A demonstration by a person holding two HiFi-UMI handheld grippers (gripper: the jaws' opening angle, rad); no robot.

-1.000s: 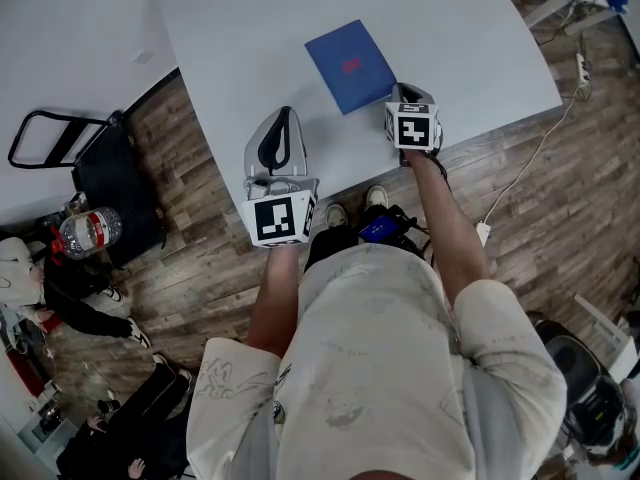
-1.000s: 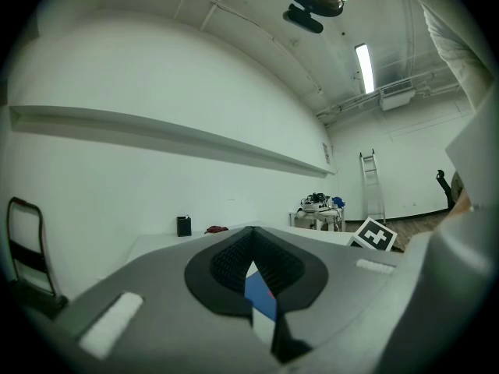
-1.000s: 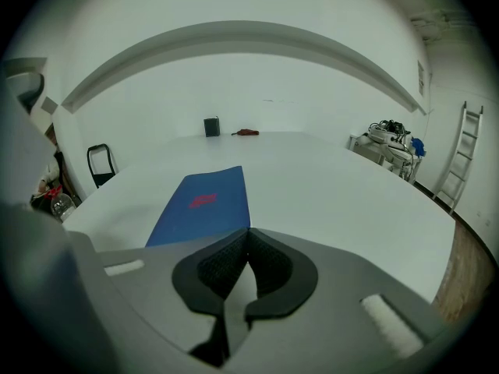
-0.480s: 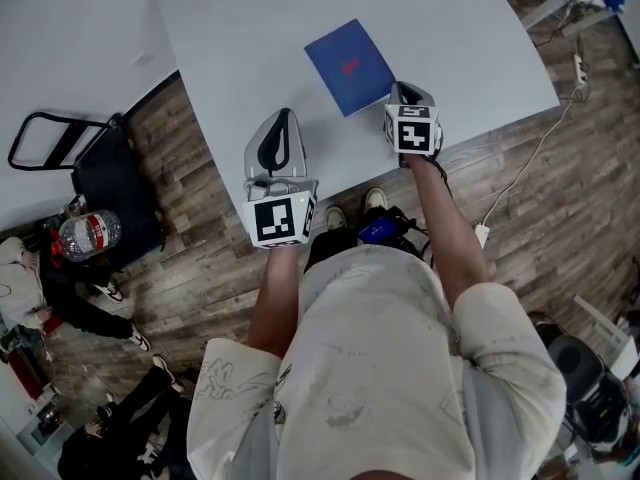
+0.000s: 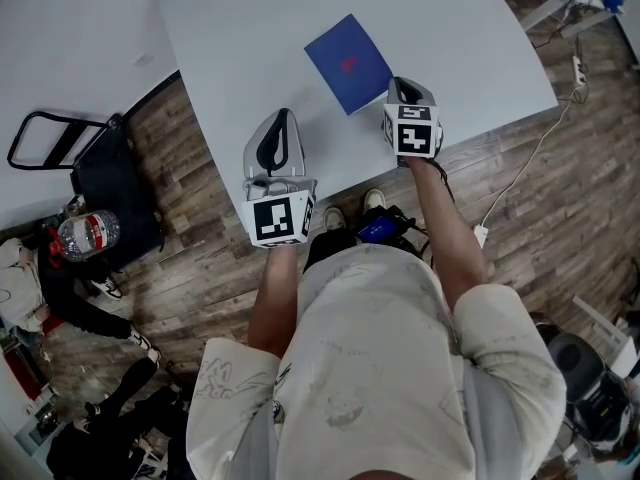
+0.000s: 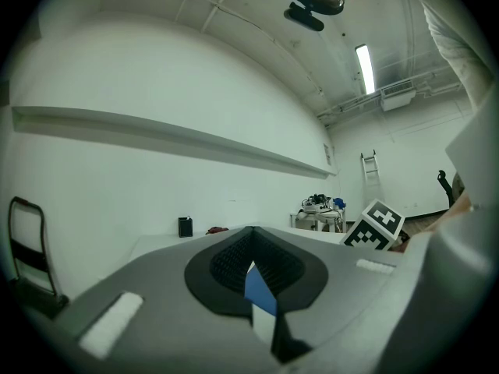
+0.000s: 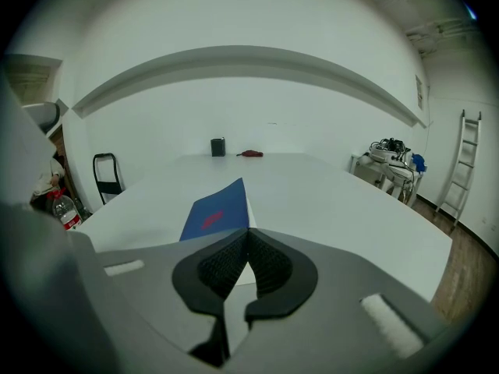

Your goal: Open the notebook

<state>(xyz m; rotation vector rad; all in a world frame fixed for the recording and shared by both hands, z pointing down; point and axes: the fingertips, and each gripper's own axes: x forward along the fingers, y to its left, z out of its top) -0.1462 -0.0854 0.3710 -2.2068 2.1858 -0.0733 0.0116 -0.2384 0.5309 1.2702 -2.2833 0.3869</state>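
A blue notebook [image 5: 348, 63] with a red mark on its cover lies on the white table [image 5: 230, 38]. My right gripper [image 5: 398, 89] is shut on the near corner of the cover. In the right gripper view the blue cover [image 7: 217, 210] slopes up to the jaw tips [image 7: 248, 231], and a white page shows under it. My left gripper [image 5: 282, 118] rests level near the table's front edge, left of the notebook, with its jaws together and nothing in them. The left gripper view shows a sliver of the blue notebook [image 6: 259, 291] behind the tips [image 6: 251, 231].
A black folding cart [image 5: 60, 148] and a water bottle [image 5: 88, 230] stand on the wooden floor at left, near seated people. A cable [image 5: 530, 163] runs across the floor at right. A small black box [image 7: 217, 146] sits at the table's far end.
My right gripper has risen a little with the cover's corner in it, so the cover tilts up more. The left gripper has stayed still.
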